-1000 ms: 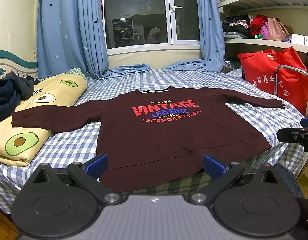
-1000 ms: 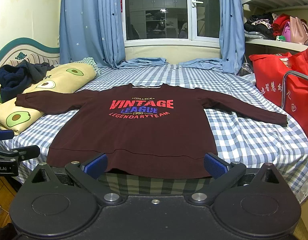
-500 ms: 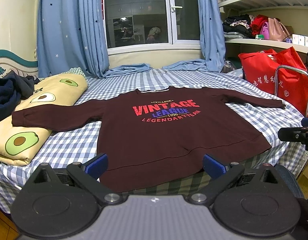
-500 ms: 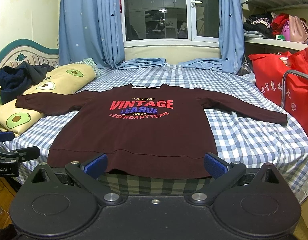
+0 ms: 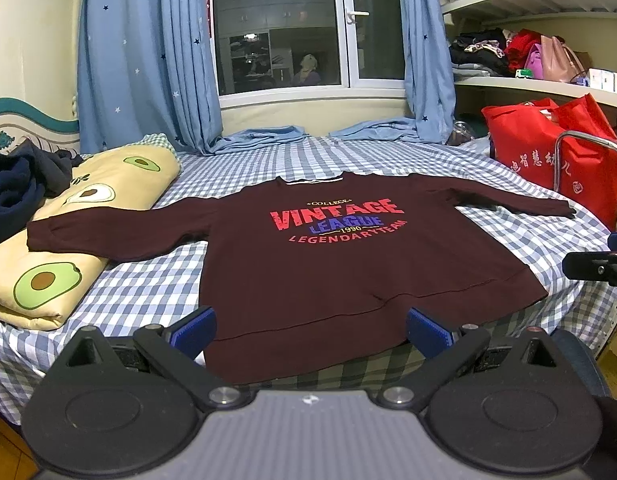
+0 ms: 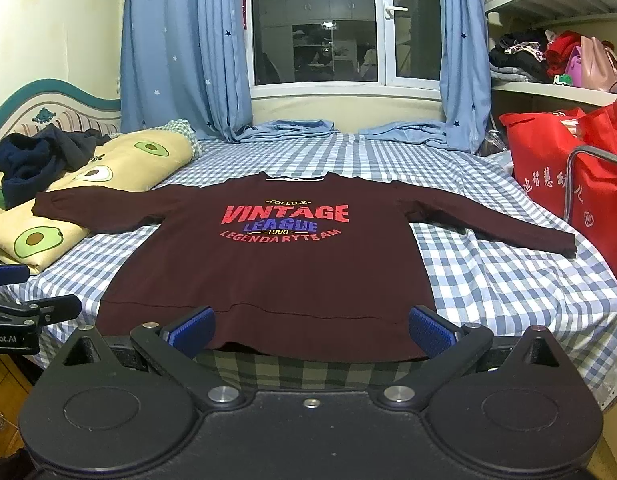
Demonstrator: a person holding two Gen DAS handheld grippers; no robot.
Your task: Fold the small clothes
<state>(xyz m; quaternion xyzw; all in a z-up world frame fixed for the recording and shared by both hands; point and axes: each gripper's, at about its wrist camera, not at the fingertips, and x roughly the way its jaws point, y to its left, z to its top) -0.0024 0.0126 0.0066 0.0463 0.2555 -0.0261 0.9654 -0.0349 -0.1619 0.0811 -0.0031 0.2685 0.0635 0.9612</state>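
Your dark maroon long-sleeved sweatshirt with the red and purple "VINTAGE LEAGUE" print (image 5: 328,264) lies flat and face up on the blue-and-white checked bedsheet (image 5: 148,292), hem hanging slightly over the near edge of the bed, its left sleeve draped onto the cream avocado-print rolled quilt (image 5: 68,236) and its right sleeve stretched toward the red fabric shopping bag (image 5: 548,148). You hold your left gripper (image 5: 310,330) and right gripper (image 6: 308,330) just short of the hem, both with blue-padded fingers spread wide and gripping nothing.
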